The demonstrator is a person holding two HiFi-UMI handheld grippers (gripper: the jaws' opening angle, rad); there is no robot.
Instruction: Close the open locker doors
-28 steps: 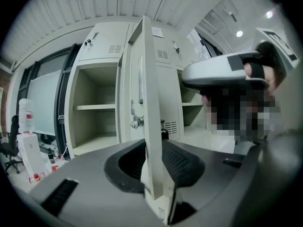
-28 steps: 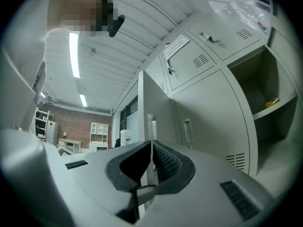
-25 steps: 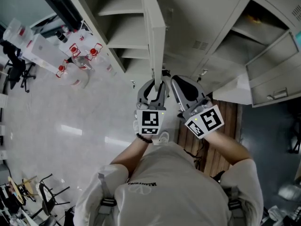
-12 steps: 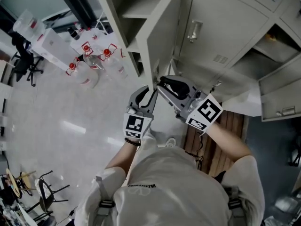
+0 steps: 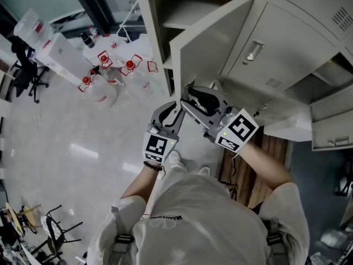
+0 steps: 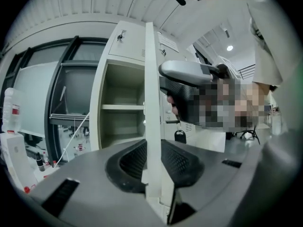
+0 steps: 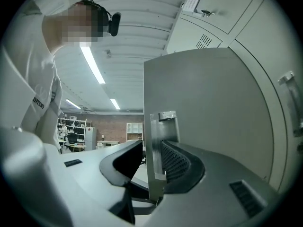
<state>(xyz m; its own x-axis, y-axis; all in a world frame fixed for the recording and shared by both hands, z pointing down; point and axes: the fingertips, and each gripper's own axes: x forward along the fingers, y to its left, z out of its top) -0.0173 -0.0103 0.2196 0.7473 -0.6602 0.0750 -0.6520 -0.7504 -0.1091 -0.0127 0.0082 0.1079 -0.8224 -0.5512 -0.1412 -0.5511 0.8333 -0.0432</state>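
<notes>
Both units are on the same locker door (image 5: 220, 43). It's the tall grey one, swung partway out from its locker (image 5: 160, 15), with its free edge pointing back toward me.

Left hand-held gripper (image 5: 175, 108): it straddles that free edge low on the door. In the left gripper view the thin edge (image 6: 150, 103) runs straight up between the pads, and I read both pads as sitting against it. The jaws have just been closing, so I'm calling it a pinch on the door.

Right hand-held gripper (image 5: 190, 95): it's just beside the left one, on the door's outer side. The jaws have just been opening and now stand spread wide. In the right gripper view the door edge (image 7: 156, 141) is between them, close against the right-hand pad, with a clear gap to the left-hand pad. No squeeze there.

A small metal latch tab (image 7: 166, 116) sits on the edge above the jaws. The door handle (image 5: 252, 51) is on the outer face, well away from both grippers.

Behind the door the compartment is open, with a shelf (image 6: 120, 107) visible inside. A second door (image 5: 331, 126) stands ajar further right along the bank.

Bottles with red caps (image 5: 105, 73) are on the floor (image 5: 66, 142) off to the left.
</notes>
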